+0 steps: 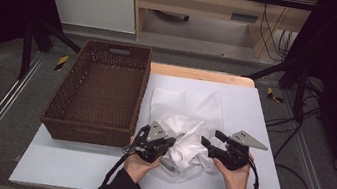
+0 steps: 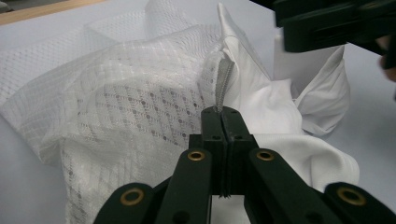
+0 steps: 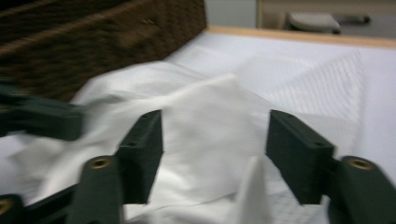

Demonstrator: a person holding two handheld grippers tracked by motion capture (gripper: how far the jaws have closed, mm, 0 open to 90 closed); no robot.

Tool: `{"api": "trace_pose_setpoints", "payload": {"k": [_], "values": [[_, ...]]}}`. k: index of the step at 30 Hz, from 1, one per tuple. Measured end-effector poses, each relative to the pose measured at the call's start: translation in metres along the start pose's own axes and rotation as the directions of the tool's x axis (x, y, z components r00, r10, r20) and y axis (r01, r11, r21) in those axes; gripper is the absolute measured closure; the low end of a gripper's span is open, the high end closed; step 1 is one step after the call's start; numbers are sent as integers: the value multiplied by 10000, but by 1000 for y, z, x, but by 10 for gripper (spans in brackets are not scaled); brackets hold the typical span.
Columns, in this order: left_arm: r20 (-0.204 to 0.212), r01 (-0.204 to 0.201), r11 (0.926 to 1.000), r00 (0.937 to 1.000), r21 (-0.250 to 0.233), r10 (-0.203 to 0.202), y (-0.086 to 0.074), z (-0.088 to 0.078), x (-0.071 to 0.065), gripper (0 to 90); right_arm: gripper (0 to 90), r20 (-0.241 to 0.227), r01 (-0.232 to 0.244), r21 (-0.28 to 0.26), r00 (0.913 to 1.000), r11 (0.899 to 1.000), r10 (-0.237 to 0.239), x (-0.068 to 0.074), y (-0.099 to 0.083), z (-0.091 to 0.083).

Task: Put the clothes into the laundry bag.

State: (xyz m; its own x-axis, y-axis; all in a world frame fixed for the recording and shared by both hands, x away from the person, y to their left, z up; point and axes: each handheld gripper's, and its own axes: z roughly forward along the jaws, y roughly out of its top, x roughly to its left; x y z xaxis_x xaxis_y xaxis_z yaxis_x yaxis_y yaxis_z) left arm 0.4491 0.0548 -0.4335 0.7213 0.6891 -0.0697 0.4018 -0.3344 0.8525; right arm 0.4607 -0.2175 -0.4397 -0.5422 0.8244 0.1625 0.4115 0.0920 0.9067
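A crumpled white cloth (image 1: 188, 145) lies partly on a white mesh bag (image 1: 185, 104) in the middle of the table. My left gripper (image 1: 168, 143) is at the cloth's left side. In the left gripper view its jaws (image 2: 225, 117) are shut on a grey loop (image 2: 223, 81) at the edge of the mesh bag (image 2: 116, 107). My right gripper (image 1: 213, 138) stands open at the cloth's right side. In the right gripper view (image 3: 215, 140) the cloth (image 3: 205, 121) spreads between and beyond the wide-apart pads, and neither pad presses on it.
A dark woven basket (image 1: 71, 85) stands empty at the left, close to the left gripper, and its wall (image 3: 93, 42) rises behind the cloth. The white table top (image 1: 254, 117) has bare room to the right and front. Floor rails and cables lie around the table.
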Motion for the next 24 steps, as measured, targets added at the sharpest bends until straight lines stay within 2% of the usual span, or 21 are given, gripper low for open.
{"api": "trace_pose_setpoints", "payload": {"k": [3, 4, 6, 7, 8, 10, 12, 13, 14, 17, 20, 22, 24], "values": [[-14, 58, 10000, 10000, 17, -58, 0, 0, 1, 892, 326, -46, -184, 651, 9998, 9977, 187, -8, -6, 25], [-34, 69, 10000, 10000, 32, -69, 0, 1, 1, 892, 334, -235, -234, 839, 9994, 9962, 255, -8, -9, 33], [-64, 27, 10000, 10000, 64, -27, -1, 2, 2, 892, 386, -547, -330, 1016, 9978, 9943, 387, -6, -13, 43], [-78, 30, 10000, 10000, 79, -29, -1, 2, 3, 892, 454, -692, -355, 1087, 9967, 9934, 432, -6, -14, 45], [-83, 48, 10000, 10000, 66, -47, -1, 2, 3, 892, 502, -838, -380, 1165, 9953, 9925, 480, -5, -14, 44], [-91, 142, 9999, 9999, 68, -141, -1, 3, 3, 892, 667, -720, -102, 1206, 9972, 9926, 190, -4, -12, 37], [-105, 97, 9999, 9999, 75, -96, 0, 4, 4, 892, 799, -912, -64, 916, 9957, 9958, 148, -3, -9, 26], [-104, 102, 9999, 9999, 81, -101, 0, 4, 4, 893, 831, -1121, -77, 694, 9936, 9976, 155, -2, -6, 17], [-124, 100, 9999, 9999, 85, -99, 0, 4, 3, 892, 837, -1234, 1, 592, 9923, 9982, 72, 0, -5, 11], [-164, 125, 9999, 9998, 66, -124, 1, 3, 3, 892, 841, -1667, 658, 390, 9843, 9971, -585, 15, -1, -9], [-166, 145, 9999, 9998, 13, -144, 5, 1, 2, 892, 841, -2126, 1208, 107, 9703, 9926, -1158, 36, -4, -22], [-140, 117, 9999, 9998, -98, -118, 8, -2, 0, 892, 841, -2448, 1543, 226, 9588, 9878, -1442, 50, -10, -20], [-96, 88, 9998, 9999, -204, -90, 12, -5, -2, 892, 840, -2536, 1888, 557, 9524, 9804, -1690, 61, -17, -8]]}}
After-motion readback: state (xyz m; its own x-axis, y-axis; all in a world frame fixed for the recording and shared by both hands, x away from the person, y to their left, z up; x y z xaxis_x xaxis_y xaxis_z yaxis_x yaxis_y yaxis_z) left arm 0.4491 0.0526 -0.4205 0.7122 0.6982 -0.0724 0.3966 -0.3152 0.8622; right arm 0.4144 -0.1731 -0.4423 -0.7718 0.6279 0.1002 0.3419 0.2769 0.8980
